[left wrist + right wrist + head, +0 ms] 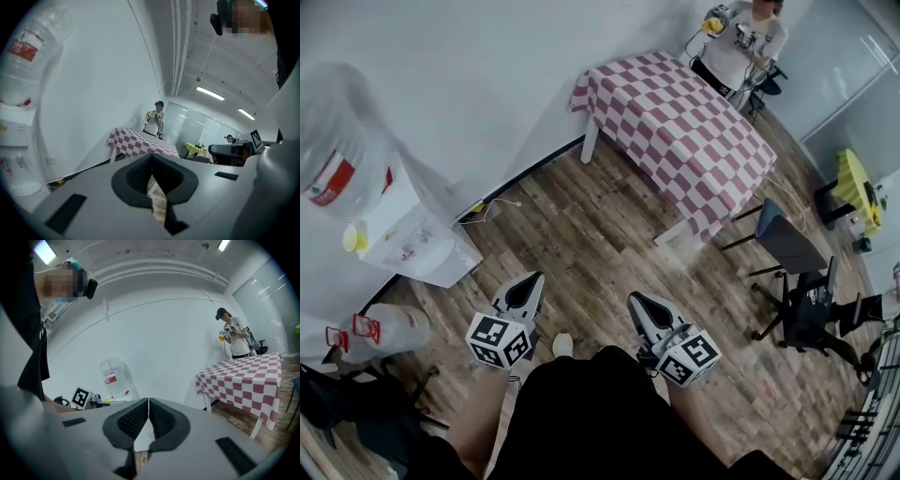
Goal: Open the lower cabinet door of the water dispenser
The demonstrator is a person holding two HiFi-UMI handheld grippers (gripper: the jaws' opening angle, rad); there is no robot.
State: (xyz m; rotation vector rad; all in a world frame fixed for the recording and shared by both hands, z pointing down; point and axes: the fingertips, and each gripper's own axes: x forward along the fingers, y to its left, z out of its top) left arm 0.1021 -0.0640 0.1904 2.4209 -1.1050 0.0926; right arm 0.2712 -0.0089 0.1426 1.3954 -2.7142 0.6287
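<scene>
Head view: the left tool [528, 281] and the right tool [637, 300] hang side by side above the wooden floor [581, 216], both with jaws pressed together and nothing in them. The water dispenser [417, 246] stands against the wall, well apart from the left tool and off to its left, with a big bottle [342, 159] on top. Its lower door cannot be made out from this angle. A second bottle [389, 328] lies just left of the left tool. Far ahead of both tools stands a table [684, 122] with a red and white checked cloth, and a person [745, 42] at its far end.

Left gripper view: the left tool [151, 161] is closed tight and empty. The water dispenser [16, 140] sits at the far left of the tool, its bottle [33, 56] above. The table [140, 143] and the person [155, 118] lie straight ahead.

Right gripper view: the right tool [148, 404] is also closed with nothing between its 2 jaws. The bottle [114, 378] rises ahead and slightly left, the left tool's marker cube [81, 397] further left, the table [248, 376] to the right.
</scene>
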